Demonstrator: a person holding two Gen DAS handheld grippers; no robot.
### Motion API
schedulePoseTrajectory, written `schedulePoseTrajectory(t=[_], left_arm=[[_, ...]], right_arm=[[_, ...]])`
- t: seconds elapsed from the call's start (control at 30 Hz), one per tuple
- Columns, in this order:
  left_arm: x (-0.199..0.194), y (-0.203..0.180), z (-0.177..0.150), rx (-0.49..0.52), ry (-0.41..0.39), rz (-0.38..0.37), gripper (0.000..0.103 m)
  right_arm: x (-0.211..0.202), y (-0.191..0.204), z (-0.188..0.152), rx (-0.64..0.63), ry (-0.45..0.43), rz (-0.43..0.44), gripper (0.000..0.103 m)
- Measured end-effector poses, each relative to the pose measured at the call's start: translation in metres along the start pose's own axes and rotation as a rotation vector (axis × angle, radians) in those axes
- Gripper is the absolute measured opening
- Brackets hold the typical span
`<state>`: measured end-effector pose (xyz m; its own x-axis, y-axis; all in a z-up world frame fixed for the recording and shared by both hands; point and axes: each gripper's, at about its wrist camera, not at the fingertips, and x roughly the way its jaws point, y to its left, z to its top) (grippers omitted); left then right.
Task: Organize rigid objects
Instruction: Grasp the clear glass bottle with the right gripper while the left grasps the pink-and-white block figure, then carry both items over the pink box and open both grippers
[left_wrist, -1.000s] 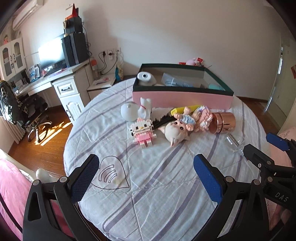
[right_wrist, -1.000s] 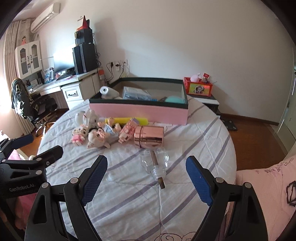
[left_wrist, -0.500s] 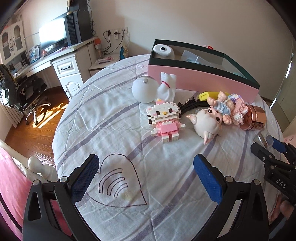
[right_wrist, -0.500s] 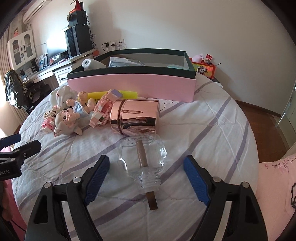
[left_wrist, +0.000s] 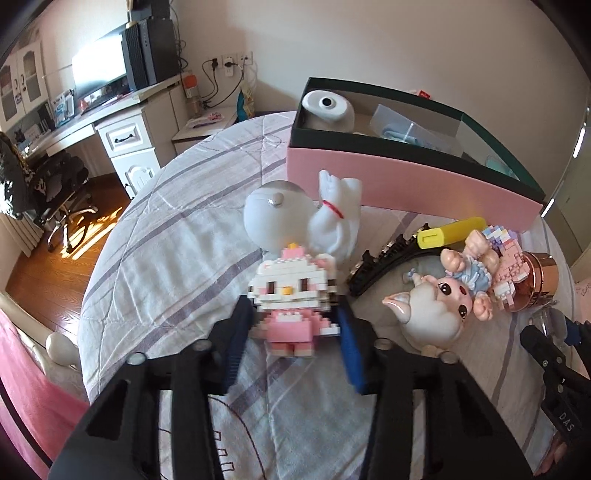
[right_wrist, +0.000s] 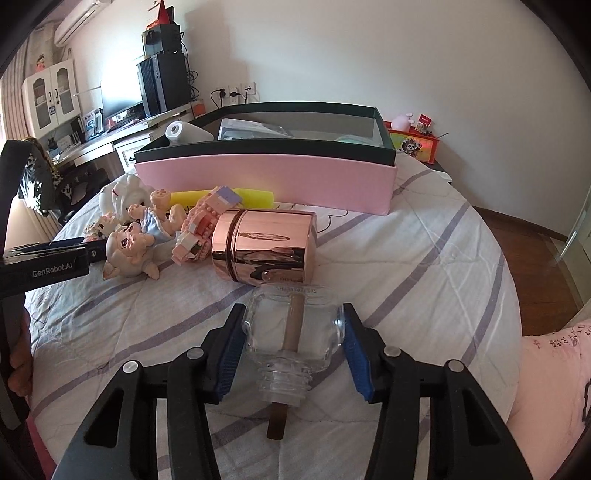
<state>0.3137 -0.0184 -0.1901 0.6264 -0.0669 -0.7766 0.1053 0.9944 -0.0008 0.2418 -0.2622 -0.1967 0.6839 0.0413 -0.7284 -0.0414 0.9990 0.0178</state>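
Two hand-held grippers work over a round bed w/ a striped grey-white quilt (right_wrist: 424, 258). Right gripper (right_wrist: 291, 332): jaws narrowing around a clear squat glass bottle (right_wrist: 295, 325) lying on its side near the bed's front edge. The bottle's long axis runs straight along the fingers, threaded neck toward the camera; blue pads flank its shoulders, left pad looks touching, right nearly. Left gripper (left_wrist: 291, 325): jaws closing on a pink-and-white block-built cat figure (left_wrist: 291, 299), standing between the pads toward the bed's middle. The pink open box w/ dark green rim (right_wrist: 266, 177) sits at the bed's far edge, straight ahead of both. Right hand looks nearer to it.
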Motion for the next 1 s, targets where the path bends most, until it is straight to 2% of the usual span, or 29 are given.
schedulePoseTrajectory(t=[0.2, 0.47, 0.57, 0.67, 0.8, 1.0], left_arm=[[-0.020, -0.002, -0.009, 0.016, -0.032, -0.031, 0.044], [-0.060, -0.016, -0.017, 0.050, -0.082, -0.128, 0.044], [-0.070, -0.024, -0.011, 0.066, -0.094, -0.189, 0.044], [-0.078, -0.034, 0.006, 0.096, -0.118, -0.224, 0.044], [-0.082, -0.049, 0.040, 0.146, -0.170, -0.211, 0.044], [-0.063, -0.063, 0.108, 0.175, -0.193, -0.213, 0.044]], right_arm=[[-0.006, 0.001, 0.000, 0.005, -0.021, 0.033, 0.051], [-0.029, 0.011, 0.006, -0.001, -0.067, 0.071, 0.051], [-0.038, 0.014, 0.013, -0.013, -0.089, 0.088, 0.051], [-0.047, 0.014, 0.028, -0.024, -0.121, 0.116, 0.051], [-0.052, 0.010, 0.061, -0.048, -0.169, 0.131, 0.051], [-0.039, -0.001, 0.121, -0.075, -0.211, 0.117, 0.052]])
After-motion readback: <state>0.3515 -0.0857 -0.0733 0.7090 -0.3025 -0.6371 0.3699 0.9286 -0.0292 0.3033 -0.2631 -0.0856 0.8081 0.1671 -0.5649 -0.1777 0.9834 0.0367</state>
